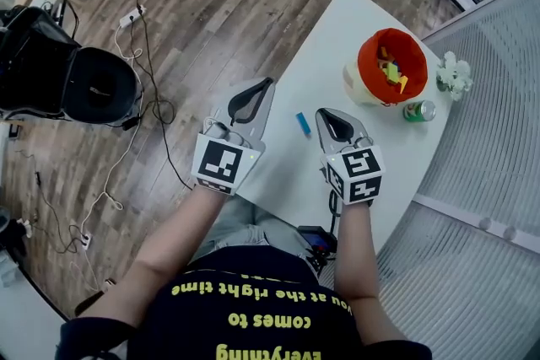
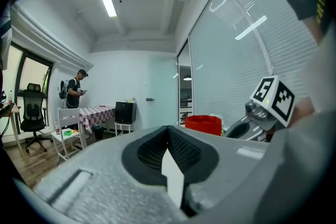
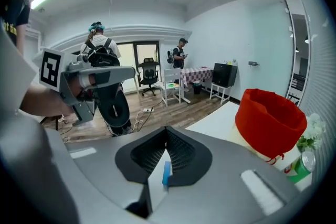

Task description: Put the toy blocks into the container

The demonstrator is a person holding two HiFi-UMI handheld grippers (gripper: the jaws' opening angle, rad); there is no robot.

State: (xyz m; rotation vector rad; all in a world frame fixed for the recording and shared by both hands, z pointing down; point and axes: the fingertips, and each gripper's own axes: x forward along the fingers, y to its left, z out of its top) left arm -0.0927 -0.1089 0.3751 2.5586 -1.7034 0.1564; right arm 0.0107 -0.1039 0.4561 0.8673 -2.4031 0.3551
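Blue block (image 1: 302, 124) lies between left gripper (image 1: 267, 86) and right gripper (image 1: 323, 116) — both closed and empty, the right one tipped down.

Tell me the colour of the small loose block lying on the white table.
The block is blue; the head view shows it best.

In the head view the pieces inside the red container (image 1: 392, 63) are too small to tell apart and show only as yellow, orange and blue specks. The print on the green can (image 1: 419, 110) just beside the container is too small to read. In the left gripper view only the container's red top rises above the left gripper (image 2: 169, 136), whose body hides everything below it. In the right gripper view the blue block (image 3: 166, 173), nearer than the container, shows only as a thin sliver through the slit of the right gripper (image 3: 167, 139).
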